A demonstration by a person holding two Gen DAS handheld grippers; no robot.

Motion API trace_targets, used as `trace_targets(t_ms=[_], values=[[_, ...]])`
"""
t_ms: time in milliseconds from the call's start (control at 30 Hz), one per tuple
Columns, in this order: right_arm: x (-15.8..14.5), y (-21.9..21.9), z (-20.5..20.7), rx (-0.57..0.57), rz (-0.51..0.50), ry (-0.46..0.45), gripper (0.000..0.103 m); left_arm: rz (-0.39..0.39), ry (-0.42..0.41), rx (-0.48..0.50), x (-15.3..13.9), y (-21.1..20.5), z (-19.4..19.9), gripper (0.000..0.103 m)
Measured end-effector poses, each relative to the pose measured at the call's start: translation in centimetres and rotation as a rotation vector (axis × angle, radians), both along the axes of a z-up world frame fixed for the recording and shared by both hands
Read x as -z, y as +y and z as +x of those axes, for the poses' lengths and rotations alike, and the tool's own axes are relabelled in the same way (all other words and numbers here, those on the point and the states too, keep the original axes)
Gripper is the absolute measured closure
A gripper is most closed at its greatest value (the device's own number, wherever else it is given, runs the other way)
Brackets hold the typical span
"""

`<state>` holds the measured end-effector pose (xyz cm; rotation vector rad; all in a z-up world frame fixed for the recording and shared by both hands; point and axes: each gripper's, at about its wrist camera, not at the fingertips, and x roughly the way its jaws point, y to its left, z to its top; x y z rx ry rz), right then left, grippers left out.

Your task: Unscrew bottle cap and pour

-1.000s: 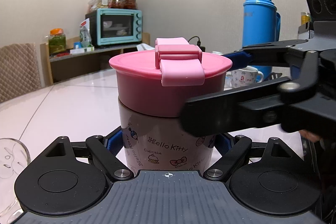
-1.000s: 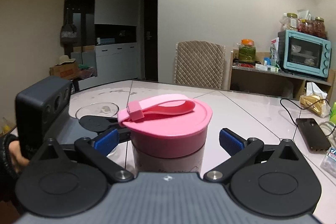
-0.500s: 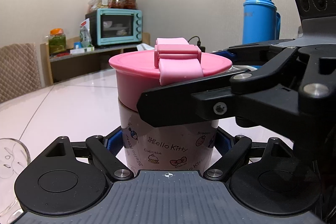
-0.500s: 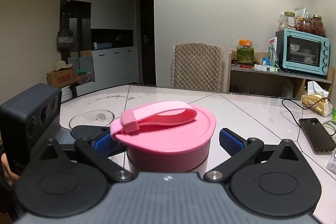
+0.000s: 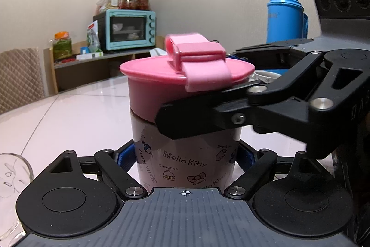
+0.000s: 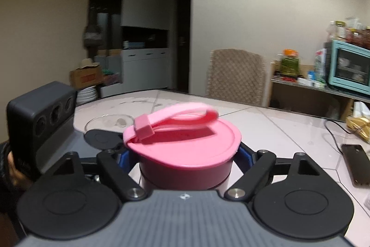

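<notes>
Bottle (image 5: 185, 154) stands upright on the counter (image 5: 69, 112) at the centre of both views. Your left tool (image 5: 185, 155) is closed on its printed lower body, blue pads pressed to either side. Your right tool (image 6: 182, 154) is clamped across the pink cap (image 6: 185, 147), pads tight against its skirt just under the rim; in the left view its black finger crosses the cap from the right.

Judging by the smooth plastic, the skirt is stiff but slick, so hold it low and square, not by the soft strap (image 6: 175, 117) on top, which would flex. How much liquid is inside is hidden; treat the body as light enough to spin in your grip. A glass (image 5: 11, 177) shows at the lower left edge of the left view, probably the pouring target.
</notes>
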<state>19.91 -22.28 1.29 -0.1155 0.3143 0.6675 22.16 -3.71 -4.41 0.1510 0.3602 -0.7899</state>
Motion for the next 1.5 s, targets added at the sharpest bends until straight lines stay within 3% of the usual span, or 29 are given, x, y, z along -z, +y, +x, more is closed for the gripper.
trace_targets(t_ms=[533, 733, 833, 933, 1033, 1233, 1500], values=[[-0.9, -4.9, 4.4, -0.579, -0.035, -0.016, 0.018, -0.008, 0.001, 0.080, 0.1, 0.9, 0.2, 0.013], [-1.6, -5.3, 4.9, -0.662, -0.046, -0.006, 0.018, -0.003, -0.003, 0.114, 0.3, 1.2, 0.1, 0.013], [-1.9, -5.1, 4.4, -0.651, -0.058, -0.020, 0.018, 0.003, -0.007, 0.121, 0.3, 1.2, 0.3, 0.013], [-2.1, -4.9, 3.5, -0.614, -0.077, -0.045, 0.009, 0.002, -0.005, 0.124, 0.3, 1.2, 0.6, 0.013], [-2.0, -5.0, 2.7, -0.569, -0.089, -0.051, 0.008, 0.003, -0.006, 0.126, 0.3, 1.2, 0.6, 0.013], [-1.8, -5.5, 1.0, -0.393, -0.040, -0.043, 0.001, 0.010, -0.017, 0.129, 0.3, 1.2, 0.6, 0.013], [-1.5, -3.7, -2.4, -0.165, -0.009, -0.018, 0.000, 0.011, -0.018, 0.129, 0.2, 1.3, 0.7, 0.013]])
